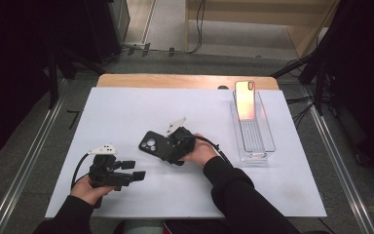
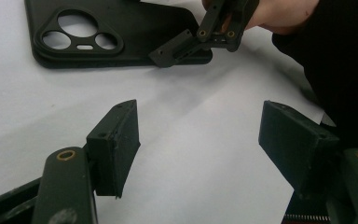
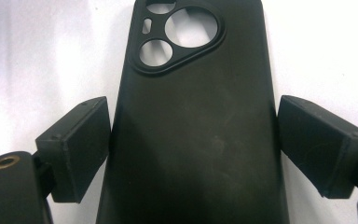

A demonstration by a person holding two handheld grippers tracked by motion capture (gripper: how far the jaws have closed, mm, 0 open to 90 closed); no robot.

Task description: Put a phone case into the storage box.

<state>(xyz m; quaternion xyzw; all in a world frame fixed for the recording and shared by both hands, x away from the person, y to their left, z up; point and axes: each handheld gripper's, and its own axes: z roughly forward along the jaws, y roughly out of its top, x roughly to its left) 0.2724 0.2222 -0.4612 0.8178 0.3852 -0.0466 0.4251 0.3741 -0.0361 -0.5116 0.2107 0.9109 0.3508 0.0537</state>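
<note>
The black phone case [image 3: 191,130] lies flat on the white table [image 1: 126,107], camera holes up. Our right gripper [image 3: 193,135] straddles its long sides, jaws touching or nearly so; we can't tell if they press. Our left gripper [image 2: 198,144] waits nearby, wide open, empty, leaving room

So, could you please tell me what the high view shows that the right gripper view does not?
The high view alone takes in the left gripper, open over the white table, and the phone leaning in a clear tray. The right gripper view alone gives the close look at its own pads flanking the case's long edges. Both show the black phone case and the right gripper.
</note>
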